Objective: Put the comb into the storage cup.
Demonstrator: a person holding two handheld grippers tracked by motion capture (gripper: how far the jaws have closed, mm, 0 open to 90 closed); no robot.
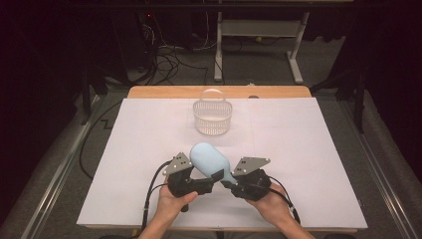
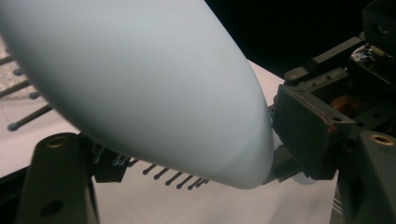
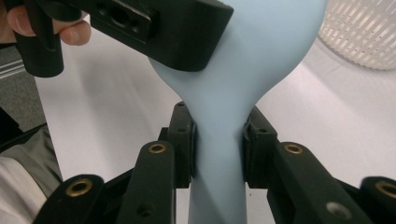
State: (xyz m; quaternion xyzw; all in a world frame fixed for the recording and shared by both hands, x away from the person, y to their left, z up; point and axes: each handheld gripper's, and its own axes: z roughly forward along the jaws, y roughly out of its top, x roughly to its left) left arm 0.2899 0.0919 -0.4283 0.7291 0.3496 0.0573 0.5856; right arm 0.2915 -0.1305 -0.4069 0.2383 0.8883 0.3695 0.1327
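So the right gripper (image 3: 218,140) has its pads clamped tight on the skinny neck of a pale blue balloon (image 3: 243,79), pinching it from both sides. The left gripper (image 1: 215,180) sits at the fat end of the neck; one black jaw lies against the balloon's underside, but I honestly can't tell whether it's squeezing or just touching. The balloon is held up off the white table (image 1: 308,149), between the two hands near the front edge. A clear plastic basket (image 1: 213,117) stands well behind it.
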